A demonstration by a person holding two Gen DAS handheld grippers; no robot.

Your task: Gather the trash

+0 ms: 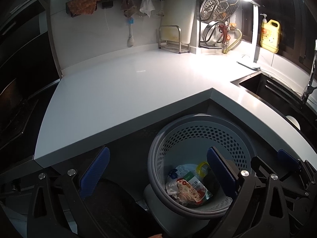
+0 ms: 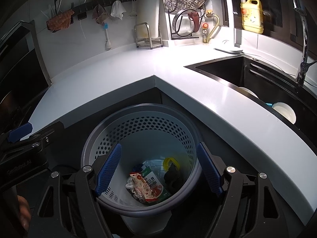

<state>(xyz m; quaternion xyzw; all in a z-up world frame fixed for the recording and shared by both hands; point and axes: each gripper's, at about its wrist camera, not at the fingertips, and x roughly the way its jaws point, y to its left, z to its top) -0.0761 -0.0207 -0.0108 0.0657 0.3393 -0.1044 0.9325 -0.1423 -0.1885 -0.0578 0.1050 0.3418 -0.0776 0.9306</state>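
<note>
A grey perforated trash bin [image 1: 158,138] [image 2: 142,109] stands on the floor in the corner below the white counter. In it lie a red and green snack wrapper [image 1: 191,188] [image 2: 150,186], crumpled clear plastic, a yellow ring [image 2: 170,161] and a dark lump [image 2: 174,176]. My left gripper [image 1: 156,172] is open and empty, above the bin's left side. My right gripper [image 2: 158,170] is open and empty, right over the bin's mouth. The right gripper's finger also shows in the left wrist view [image 1: 287,156], and the left gripper's finger shows in the right wrist view [image 2: 19,131].
The white L-shaped counter [image 1: 128,83] [image 2: 198,83] wraps around the bin. A dark sink [image 2: 247,73] with bowls [image 2: 285,111] and a tap is at the right. A desk lamp [image 1: 249,63], a yellow detergent bottle [image 1: 270,35], racks and hanging cloths line the back wall.
</note>
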